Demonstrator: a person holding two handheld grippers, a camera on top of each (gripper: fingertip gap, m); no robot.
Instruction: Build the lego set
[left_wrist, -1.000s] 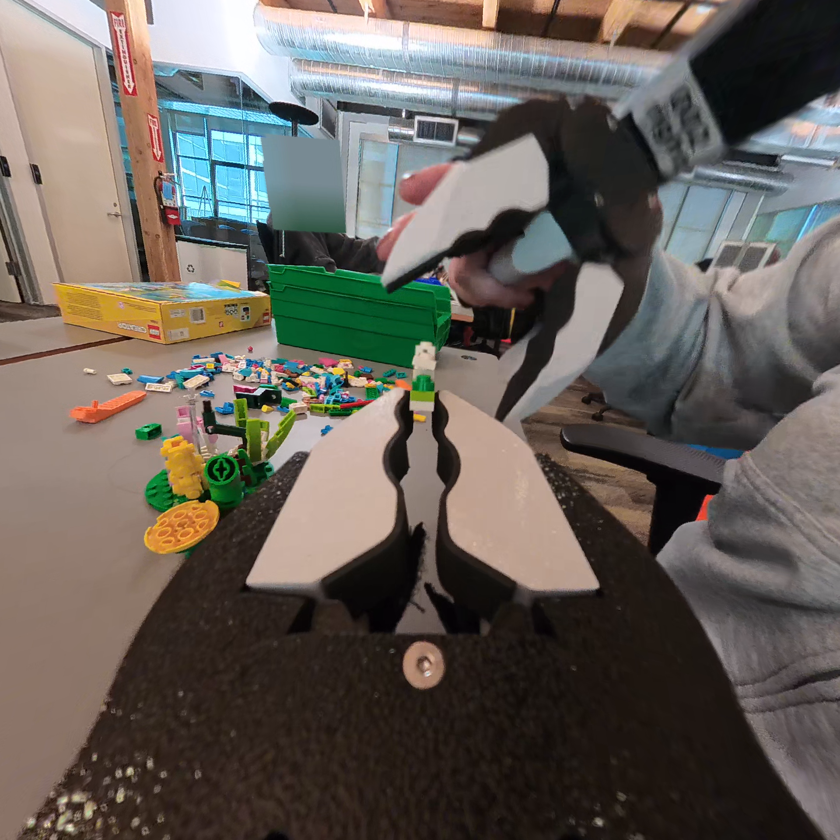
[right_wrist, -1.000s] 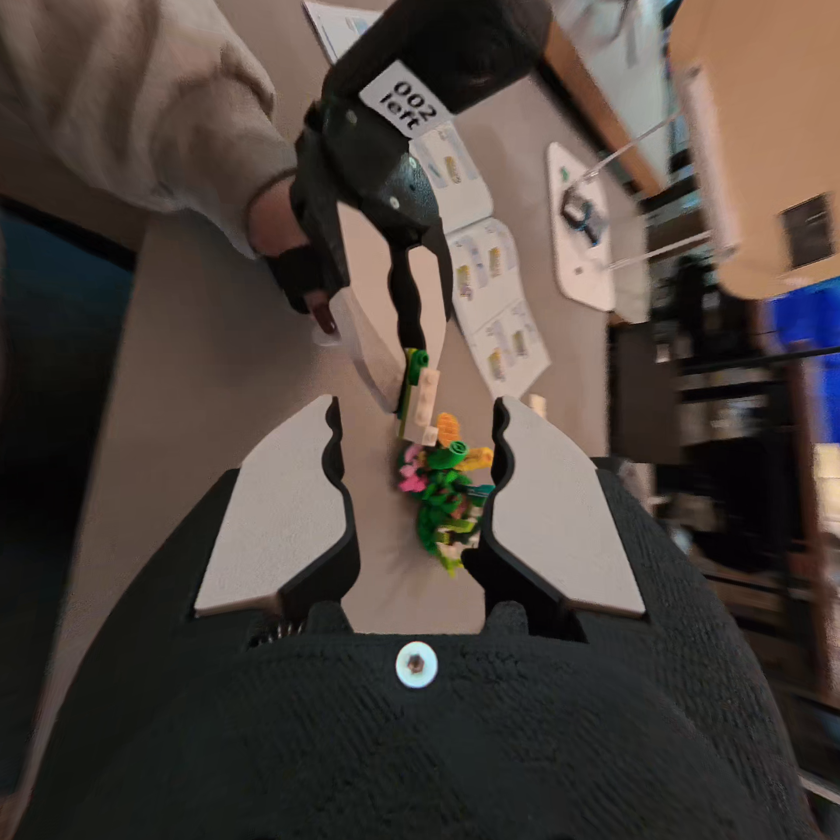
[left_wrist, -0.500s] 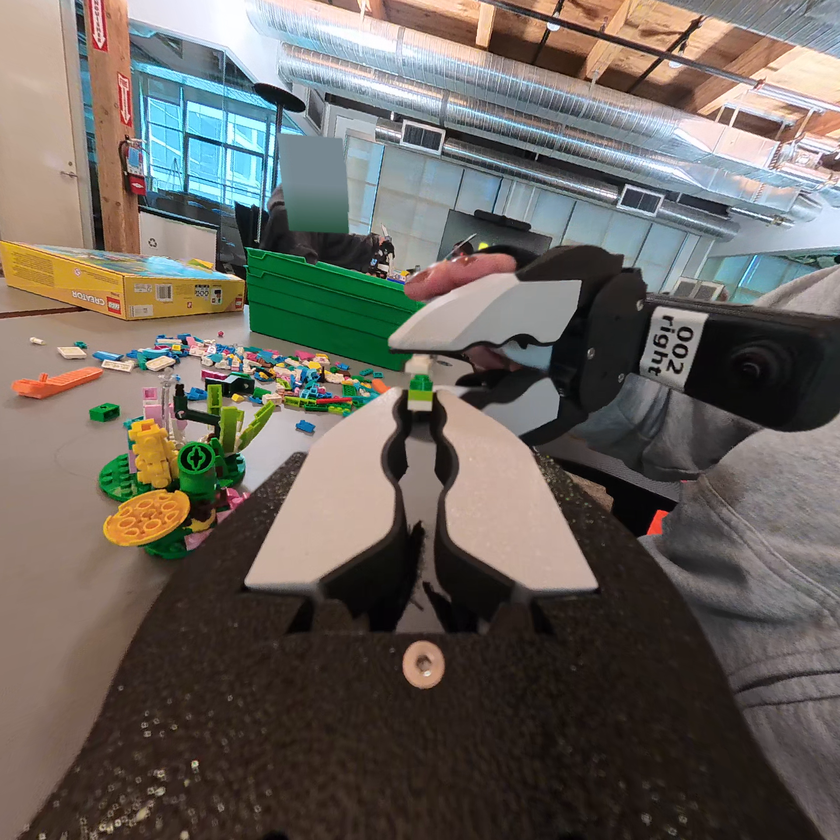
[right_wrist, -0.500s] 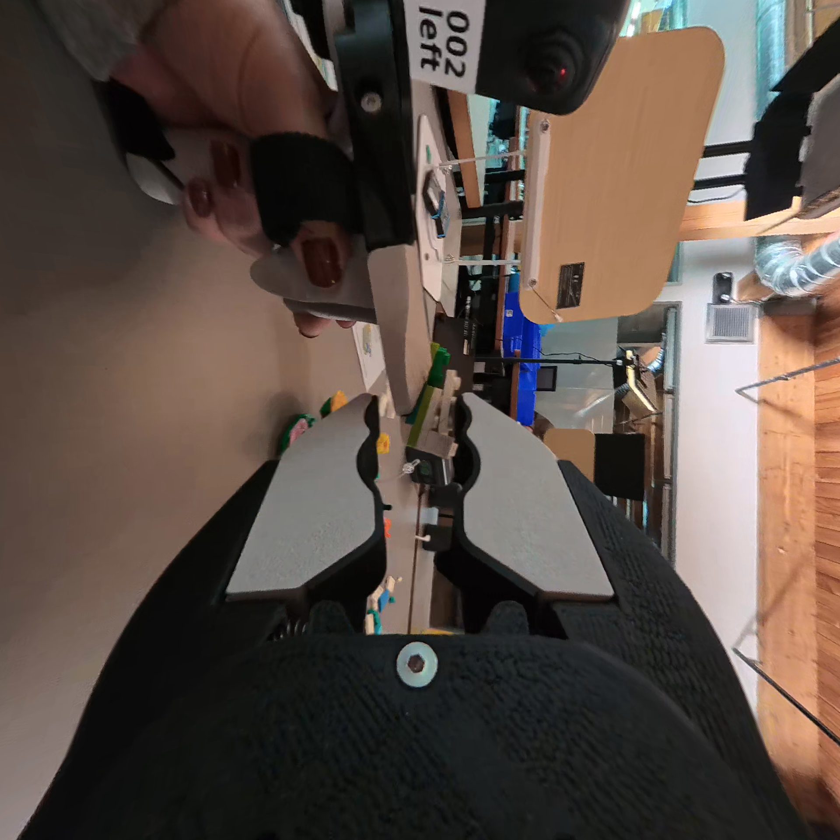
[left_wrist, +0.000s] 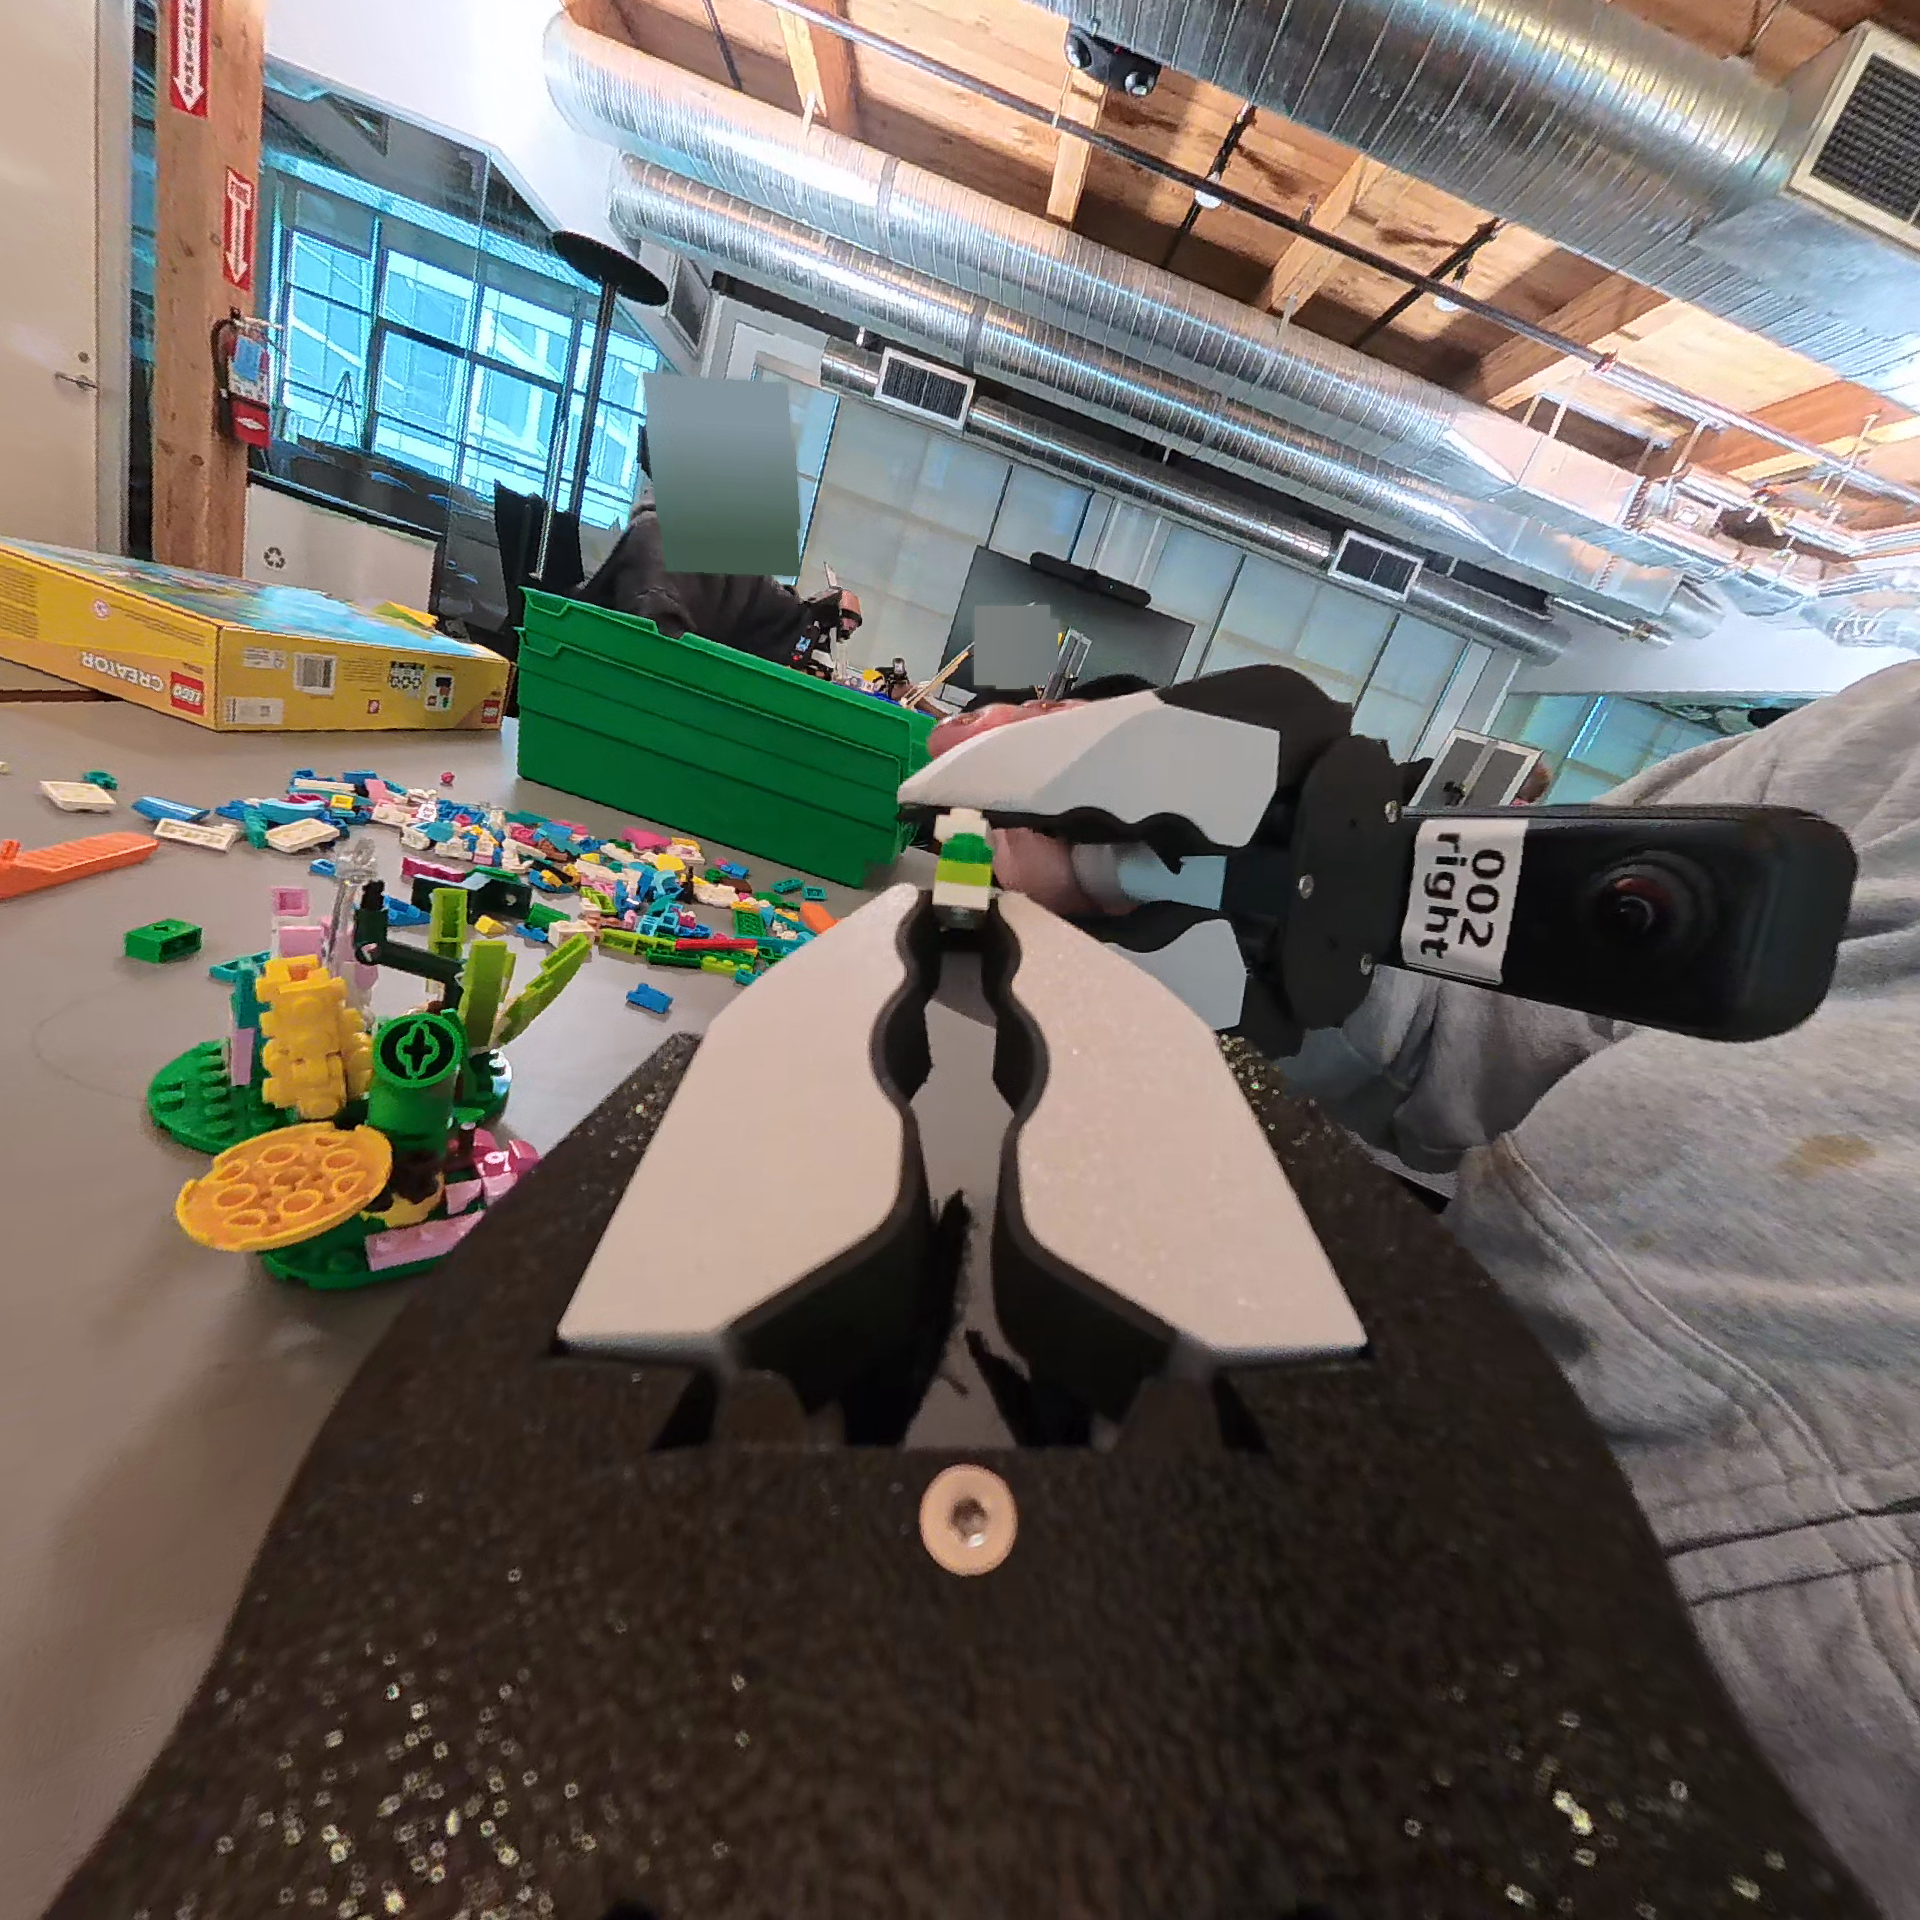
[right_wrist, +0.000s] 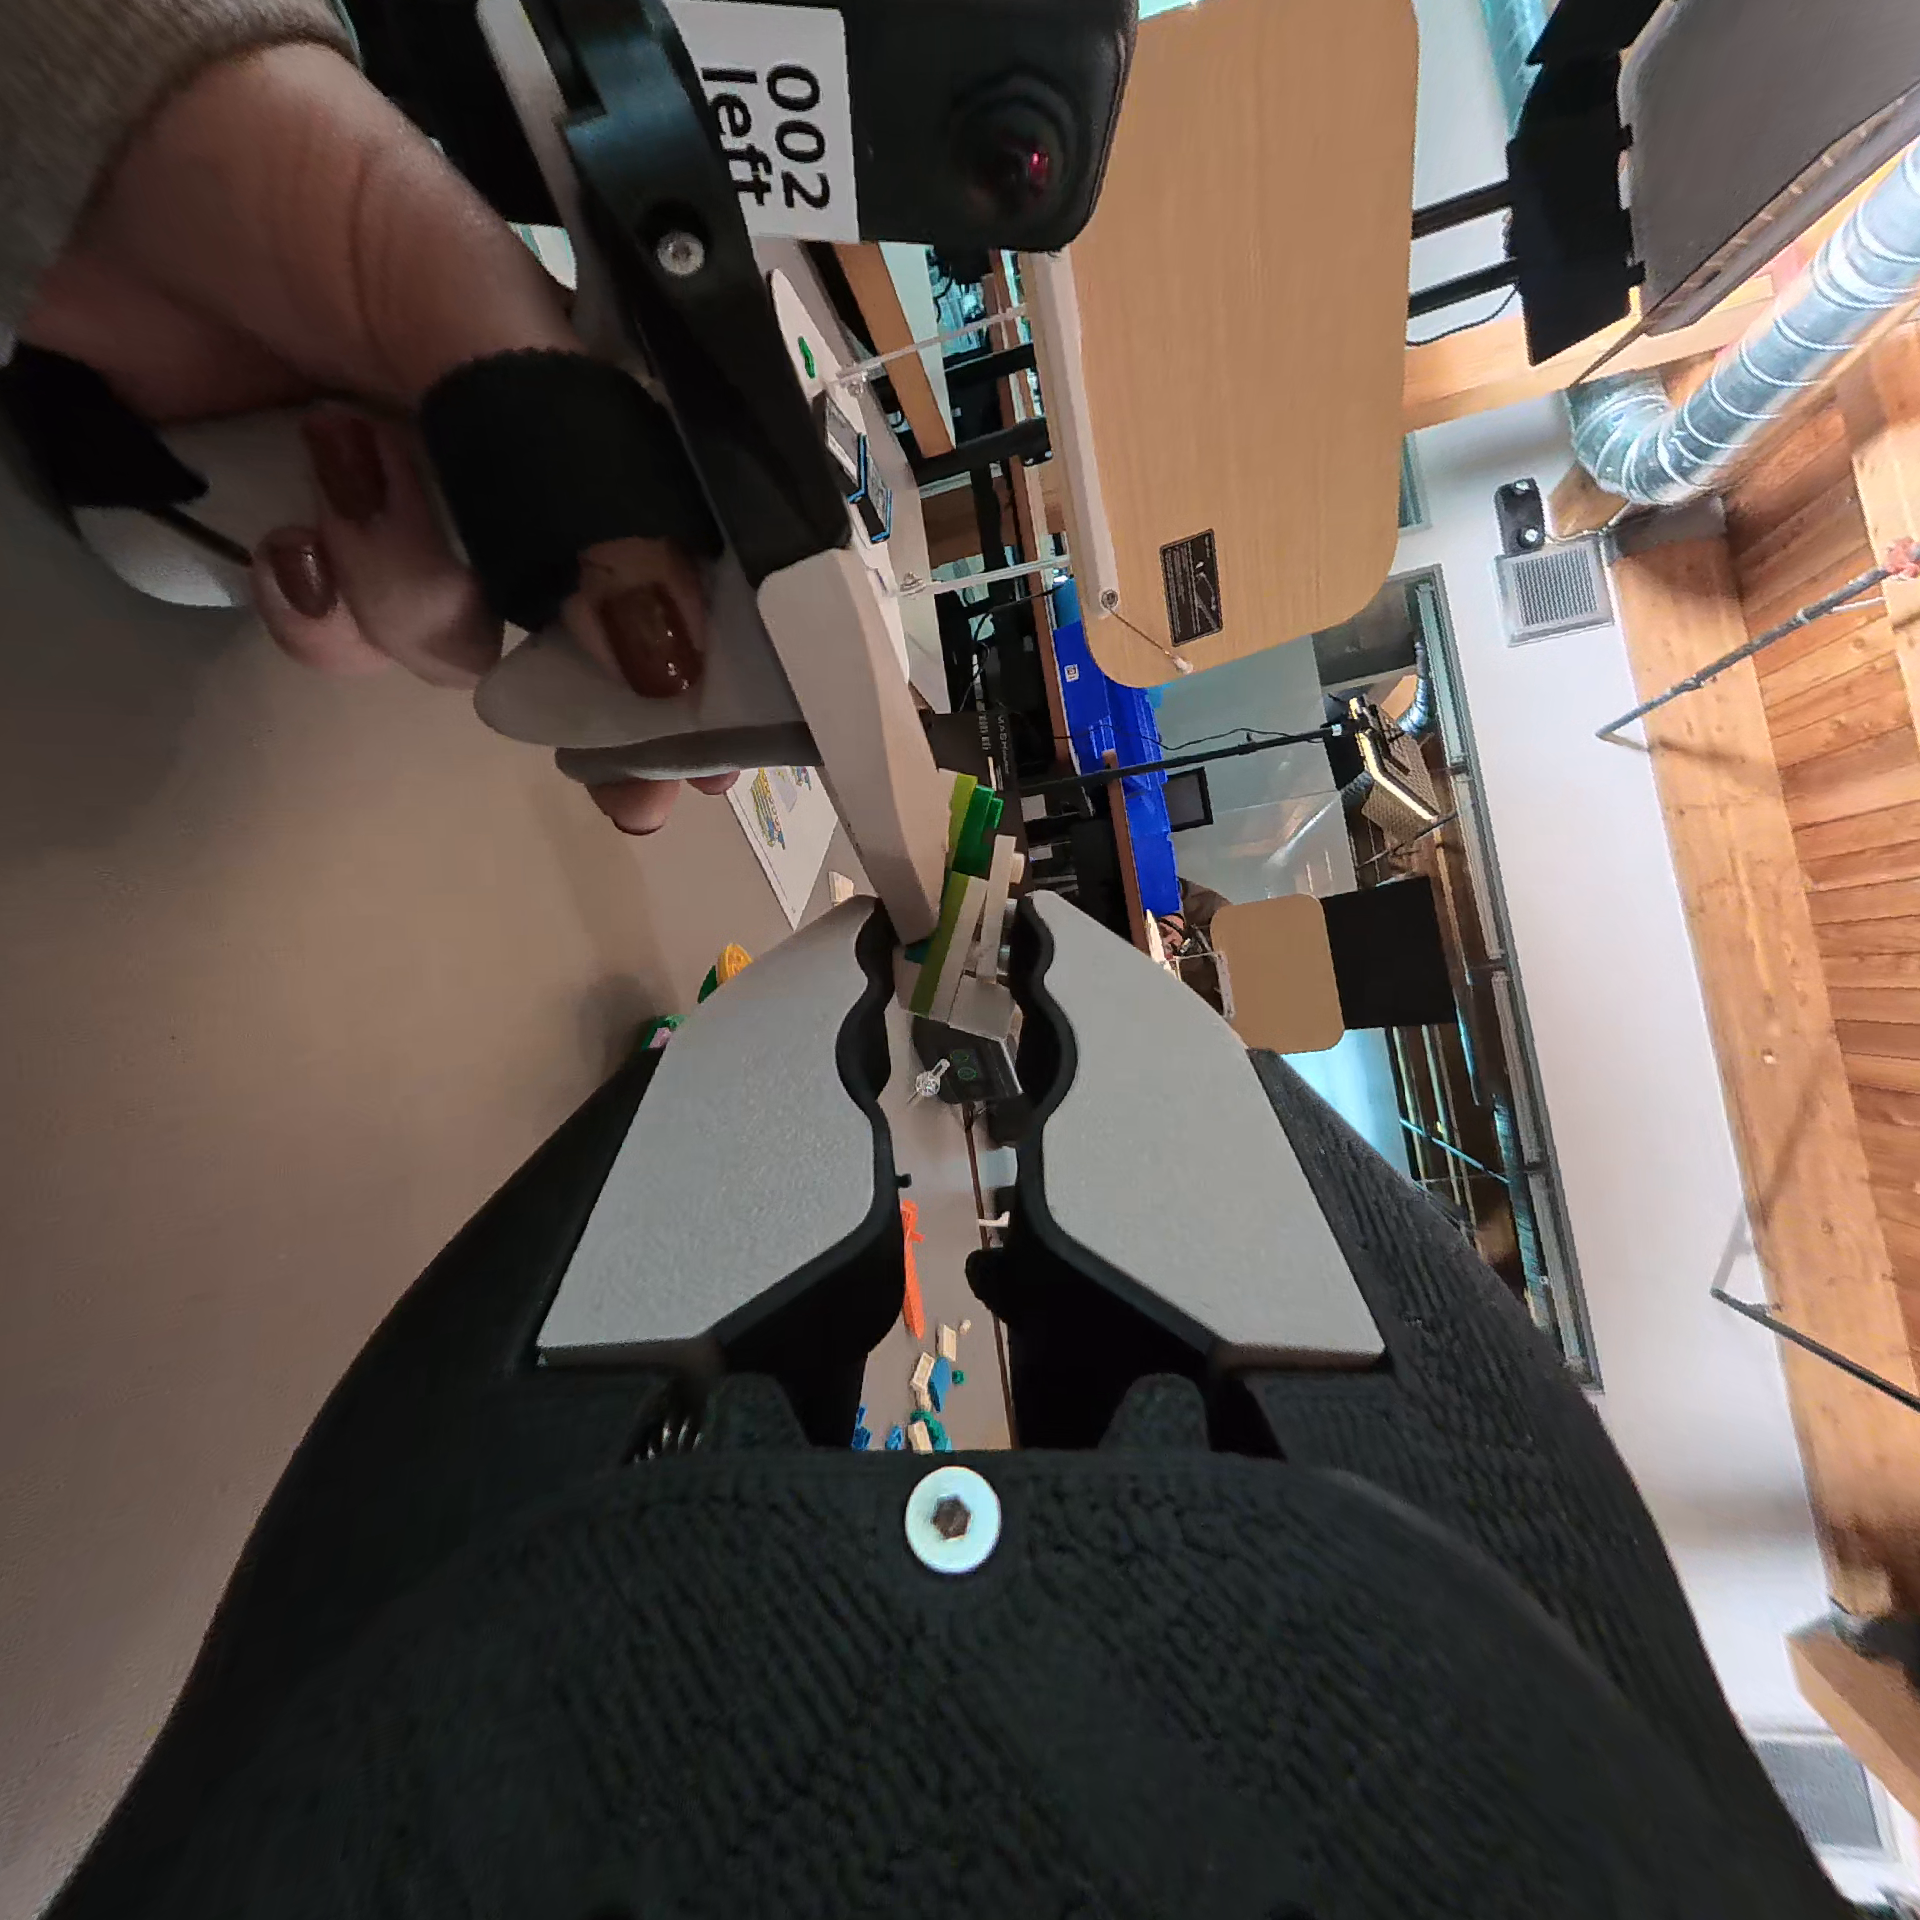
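Both claws clamp one small green-and-white brick stack: left gripper below, right gripper crosswise.

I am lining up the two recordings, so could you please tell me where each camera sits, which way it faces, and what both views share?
Left wrist view: sits on the left gripper, facing across the grey table toward the green plastic bin; a grey sleeve shows.
Right wrist view: sits on the right gripper, rolled sideways, facing along the table toward wooden desktops; a hand shows.
Shared: the small green-and-white brick stack, pinched by both grippers.
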